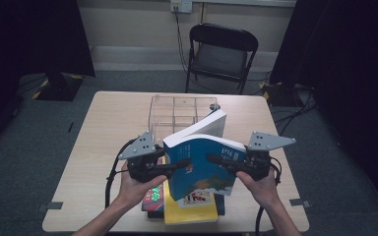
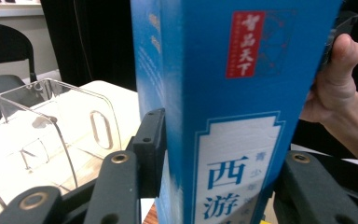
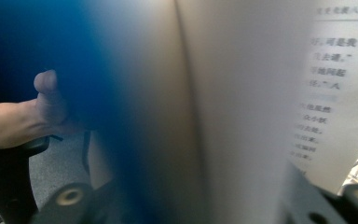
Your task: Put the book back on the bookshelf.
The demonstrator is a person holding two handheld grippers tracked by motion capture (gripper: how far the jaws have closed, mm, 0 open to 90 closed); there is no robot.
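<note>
Light wood surface (image 1: 108, 147) in a dim room, grey floor, dark curtains at both sides. Nearest the person's edge: a stack of books lying flat, yellow book (image 1: 189, 214) on top, a darker one with green print (image 1: 153, 194) at its left. Above the stack, a blue book (image 1: 199, 167) is held up off the surface between the two claws, cover facing the camera, pages fanning open at the top toward the far side. Left claw (image 1: 177, 166) clenched on the book's left side; in the left gripper view its black jaws sit either side of the blue spine (image 2: 223, 140), one pad flat against the cover. Right claw (image 1: 216, 160) is at the book's right edge; in the right gripper view blurred pages (image 3: 242, 116) and blue cover stand between its jaws, printed text visible at right, but pad contact can't be told from the blur. Person's hands wrap both grippers, forearms coming in from the bottom. Just behind the book: a clear plastic divided organizer (image 1: 177, 110), standing on the surface. Farther back, off the surface: a black folding chair (image 1: 221, 54) by the wall, wall socket (image 1: 181, 5) above it with a cable hanging.
</note>
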